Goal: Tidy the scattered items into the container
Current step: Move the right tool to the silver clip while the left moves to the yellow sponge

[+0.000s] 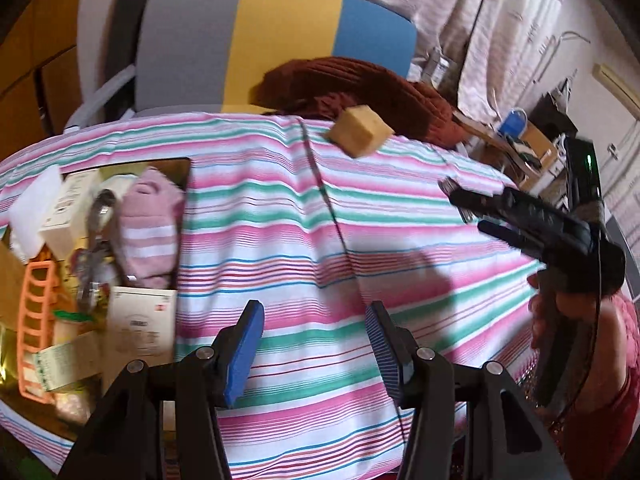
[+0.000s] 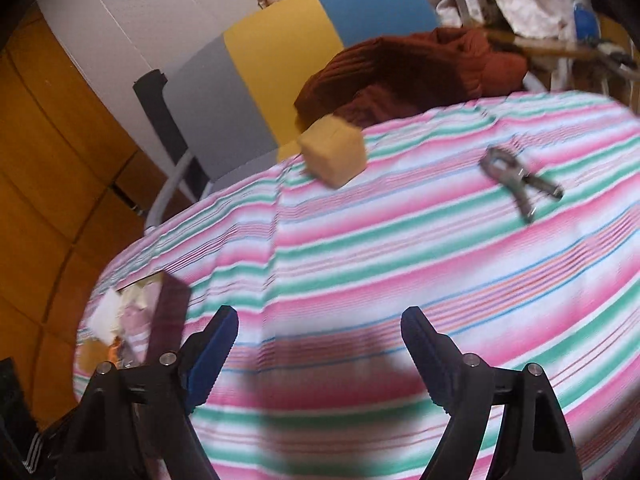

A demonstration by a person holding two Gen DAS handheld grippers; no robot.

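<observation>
Two items are left out on the striped tablecloth [image 2: 360, 240]: a tan sponge block [image 2: 334, 155] at about 12 o'clock near the far edge, and a metal clip [image 2: 516, 178] at roughly 2 o'clock. Most stuff's already packed in the container [image 1: 182, 168] over at 9 o'clock, pink striped sock [image 1: 150, 232] included. Left gripper [image 1: 316, 344] is seen part open, nothing held. Right gripper [image 2: 320, 344] is spread wide, also empty.

Tan sponge block [image 2: 333, 154] and metal clip [image 2: 518, 178] lie loose; container [image 1: 182, 216] sits full.
</observation>
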